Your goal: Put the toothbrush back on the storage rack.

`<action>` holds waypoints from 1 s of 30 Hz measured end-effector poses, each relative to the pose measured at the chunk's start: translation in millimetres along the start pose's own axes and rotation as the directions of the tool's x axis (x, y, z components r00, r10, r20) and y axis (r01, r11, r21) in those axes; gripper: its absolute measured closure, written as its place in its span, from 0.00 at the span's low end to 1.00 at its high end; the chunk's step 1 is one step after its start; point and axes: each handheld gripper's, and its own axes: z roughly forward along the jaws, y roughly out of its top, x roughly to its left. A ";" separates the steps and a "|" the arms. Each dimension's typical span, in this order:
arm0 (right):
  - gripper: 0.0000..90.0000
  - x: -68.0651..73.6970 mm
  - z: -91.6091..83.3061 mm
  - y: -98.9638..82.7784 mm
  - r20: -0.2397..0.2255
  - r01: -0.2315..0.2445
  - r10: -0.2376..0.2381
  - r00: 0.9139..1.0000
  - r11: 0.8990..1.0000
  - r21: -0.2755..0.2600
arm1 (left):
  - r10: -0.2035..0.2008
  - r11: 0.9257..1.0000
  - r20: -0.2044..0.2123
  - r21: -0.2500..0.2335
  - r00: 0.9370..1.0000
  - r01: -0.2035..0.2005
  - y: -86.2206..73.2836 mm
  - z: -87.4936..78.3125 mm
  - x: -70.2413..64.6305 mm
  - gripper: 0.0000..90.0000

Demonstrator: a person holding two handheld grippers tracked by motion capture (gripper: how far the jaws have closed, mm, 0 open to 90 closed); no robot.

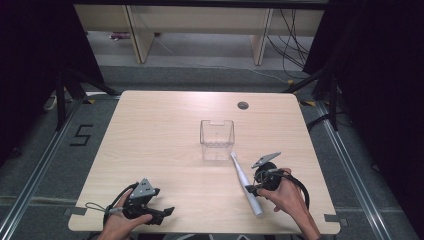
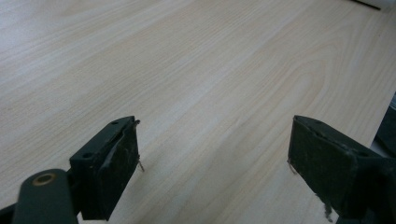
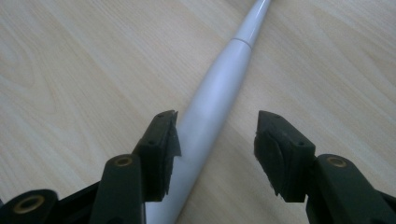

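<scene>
A white electric toothbrush (image 1: 246, 182) lies flat on the wooden table (image 1: 150, 140), its thin head end toward a clear plastic box (image 1: 217, 139). My right gripper (image 1: 251, 189) is held low at the toothbrush's thick handle. In the right gripper view the handle (image 3: 219, 88) runs between the two jaws of this gripper (image 3: 217, 135). The jaws stand apart: the left one is right beside the handle and the right one is clear of it. My left gripper (image 1: 164, 213) rests near the table's front left edge, open, with bare wood between its jaws (image 2: 215, 154).
The clear box stands upright just past the table's middle. A round cable hole (image 1: 243, 105) sits near the far edge. Beyond the table are pale cabinet legs and loose cables on the floor, with dark curtains at both sides.
</scene>
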 end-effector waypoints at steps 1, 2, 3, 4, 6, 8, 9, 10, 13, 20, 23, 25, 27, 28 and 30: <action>0.53 1.0 0.3 0.8 -0.018 -0.010 0.011 1.000 1.000 0.018 | 0.000 1.000 0.000 0.000 1.000 0.000 0.0 0.0 0.0 0.17; 0.53 1.1 1.4 1.8 -0.018 -0.009 0.009 1.000 1.000 0.020 | -0.002 1.000 0.001 0.000 1.000 0.002 0.0 0.3 0.1 0.17; 0.53 1.1 2.4 3.0 -0.011 0.002 -0.002 1.000 1.000 0.012 | -0.009 1.000 0.004 -0.008 1.000 0.009 0.0 1.4 -0.2 0.17; 0.53 1.4 3.5 4.3 -0.021 0.012 -0.012 1.000 1.000 0.016 | 0.001 1.000 -0.007 0.002 1.000 -0.001 0.1 1.2 0.7 0.17; 0.53 6.1 3.4 6.6 -0.009 -0.035 0.035 0.999 0.998 0.049 | 0.002 1.000 0.004 -0.004 1.000 -0.002 0.0 1.3 0.0 0.17; 0.53 5.6 7.5 9.1 -0.022 -0.006 0.007 1.000 0.999 0.040 | -0.006 1.000 0.003 -0.009 1.000 0.006 0.1 1.1 -0.6 0.17; 0.53 5.6 7.5 9.1 -0.022 -0.006 0.007 1.000 0.999 0.040 | -0.006 1.000 0.003 -0.009 1.000 0.006 0.1 1.1 -0.6 0.17; 0.52 7.2 8.1 12.0 -0.019 -0.017 0.018 1.000 0.998 0.062 | -0.001 1.000 0.002 -0.001 1.000 0.001 0.0 0.1 0.0 0.17; 0.52 8.0 12.0 14.7 -0.026 -0.015 0.017 1.000 0.997 0.077 | -0.007 1.000 0.004 -0.010 1.000 0.007 0.0 0.9 -0.8 0.17; 0.52 4.1 20.5 17.7 -0.025 0.001 0.002 1.000 0.994 0.113 | -0.007 1.000 0.007 -0.008 1.000 0.007 0.0 1.5 -0.3 0.17; 0.53 1.3 23.1 19.1 -0.037 0.012 -0.008 0.999 0.994 0.113 | -0.022 1.000 0.007 -0.022 1.000 0.022 -0.2 2.4 -1.7 0.17; 0.54 1.7 24.0 19.6 -0.031 -0.003 0.007 1.000 0.993 0.117 | -0.008 1.000 0.004 -0.010 1.000 0.008 -0.1 1.4 -0.6 0.17; 0.56 1.7 26.8 22.0 -0.047 0.014 -0.008 0.999 0.991 0.131 | 0.001 1.000 -0.002 -0.001 1.000 -0.001 0.0 1.4 0.4 0.17; 0.56 1.8 27.5 22.9 -0.039 0.017 -0.011 0.999 0.991 0.136 | -0.008 1.000 0.005 -0.010 1.000 0.008 -0.1 1.9 -0.6 0.17; 0.57 1.3 28.8 24.5 -0.035 0.032 -0.027 0.999 0.990 0.139 | -0.005 1.000 0.005 -0.007 1.000 0.006 0.0 1.9 -0.5 0.17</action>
